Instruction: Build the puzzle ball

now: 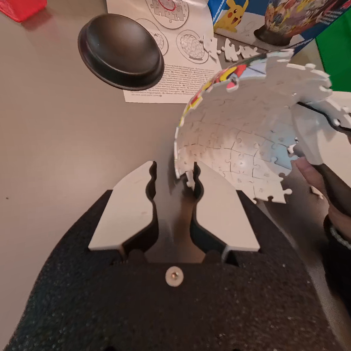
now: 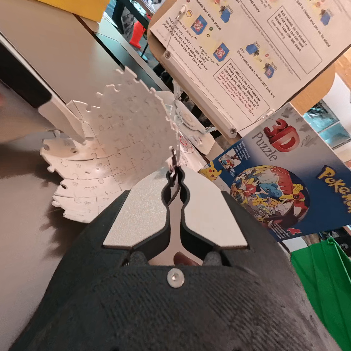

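Note:
A half-built puzzle ball shell is held tilted above the table, its white inside facing me and a colourful outside strip at its upper rim. My left gripper is open, and the shell's lower-left rim sits in the gap, close to the right finger. In the right wrist view my right gripper is shut on the rim of the shell. One of its white fingers shows at the right of the left wrist view. A left gripper finger reaches over the shell's far rim.
A black round stand lies on a printed instruction sheet. Several loose white pieces lie by the blue puzzle box. A green bag is on the right, a red object top left, and a clipboard sheet behind.

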The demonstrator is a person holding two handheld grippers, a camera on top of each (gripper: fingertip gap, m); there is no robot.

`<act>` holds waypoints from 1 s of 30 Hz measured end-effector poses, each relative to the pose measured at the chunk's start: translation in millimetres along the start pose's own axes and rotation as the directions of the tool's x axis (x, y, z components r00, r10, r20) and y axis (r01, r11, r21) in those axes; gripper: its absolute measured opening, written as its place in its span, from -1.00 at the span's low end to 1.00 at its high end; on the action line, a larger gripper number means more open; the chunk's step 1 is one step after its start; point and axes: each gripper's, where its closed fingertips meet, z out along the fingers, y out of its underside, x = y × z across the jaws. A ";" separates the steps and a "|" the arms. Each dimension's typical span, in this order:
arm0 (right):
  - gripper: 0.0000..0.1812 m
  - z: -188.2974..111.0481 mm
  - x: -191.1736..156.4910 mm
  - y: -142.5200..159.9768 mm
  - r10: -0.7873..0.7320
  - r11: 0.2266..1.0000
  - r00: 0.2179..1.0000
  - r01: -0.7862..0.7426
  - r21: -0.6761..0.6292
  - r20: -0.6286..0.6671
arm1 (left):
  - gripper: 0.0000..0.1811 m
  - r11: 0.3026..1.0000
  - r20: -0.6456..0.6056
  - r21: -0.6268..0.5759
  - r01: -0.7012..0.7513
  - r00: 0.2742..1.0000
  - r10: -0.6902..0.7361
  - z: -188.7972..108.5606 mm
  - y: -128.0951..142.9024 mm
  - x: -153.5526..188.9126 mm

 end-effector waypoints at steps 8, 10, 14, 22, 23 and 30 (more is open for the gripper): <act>-0.96 -14.2 -7.4 -16.1 -0.062 0.995 0.997 0.067 0.078 -0.054 | -0.72 0.998 -0.006 -0.041 0.048 0.999 -0.048 9.3 2.8 0.7; -0.96 -15.2 -8.7 -18.5 -0.060 0.994 0.997 0.064 0.089 -0.053 | -0.74 0.996 -0.024 -0.052 0.067 0.997 -0.068 9.4 3.6 1.6; -0.96 -16.5 -10.2 -21.3 -0.055 0.993 0.997 0.060 0.105 -0.053 | -0.74 0.993 -0.072 -0.083 0.088 0.993 -0.094 10.5 5.9 6.5; -0.95 -20.9 -12.2 -20.1 0.014 0.991 0.999 -0.009 0.136 -0.033 | -0.85 0.983 -0.160 -0.145 0.115 0.977 -0.138 13.8 8.5 14.6; -0.95 -21.4 -12.4 -19.6 0.023 0.990 0.999 -0.018 0.137 -0.031 | -0.86 0.982 -0.168 -0.149 0.118 0.975 -0.142 14.1 8.5 15.5; -0.94 -21.8 -12.5 -17.5 0.024 0.991 0.999 -0.020 0.132 -0.030 | -0.90 0.981 -0.188 -0.156 0.112 0.972 -0.141 13.6 8.2 17.5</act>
